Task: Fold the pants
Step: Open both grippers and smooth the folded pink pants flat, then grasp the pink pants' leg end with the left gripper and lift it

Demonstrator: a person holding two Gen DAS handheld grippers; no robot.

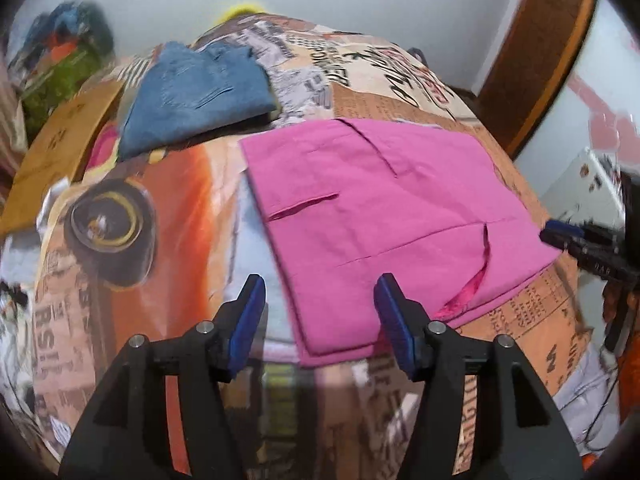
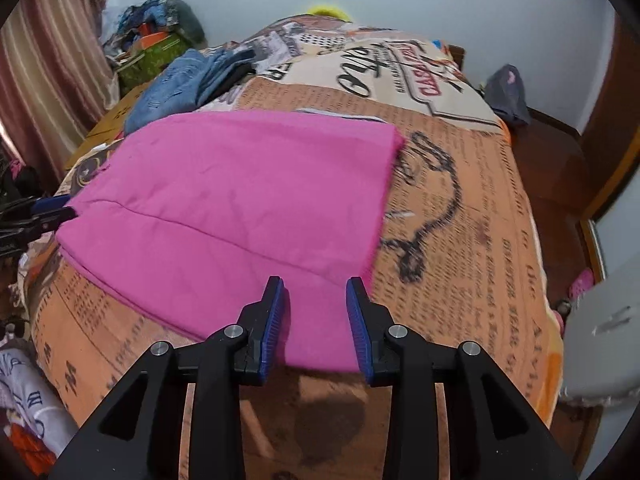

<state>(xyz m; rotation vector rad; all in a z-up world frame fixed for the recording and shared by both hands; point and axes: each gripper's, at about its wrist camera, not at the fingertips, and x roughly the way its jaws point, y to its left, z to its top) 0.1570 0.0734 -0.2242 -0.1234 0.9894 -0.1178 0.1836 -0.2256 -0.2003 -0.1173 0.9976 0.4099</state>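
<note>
The pink pants (image 1: 384, 216) lie folded flat on the printed bedspread (image 1: 168, 184), pockets and seam showing; they also show in the right wrist view (image 2: 240, 208). My left gripper (image 1: 320, 296) is open, hovering over the near left corner of the pants. My right gripper (image 2: 316, 296) is open, hovering over their near right corner with nothing between the pads. The right gripper's tip shows at the pants' right edge in the left wrist view (image 1: 560, 234); the left gripper's tip shows at their left edge in the right wrist view (image 2: 56, 208).
Folded blue jeans (image 1: 200, 96) lie farther back on the bed, also in the right wrist view (image 2: 184, 80). A cardboard box (image 1: 56, 152) and a clothes pile (image 1: 60, 60) sit at the left. A wooden door frame (image 1: 540, 52) stands at the right.
</note>
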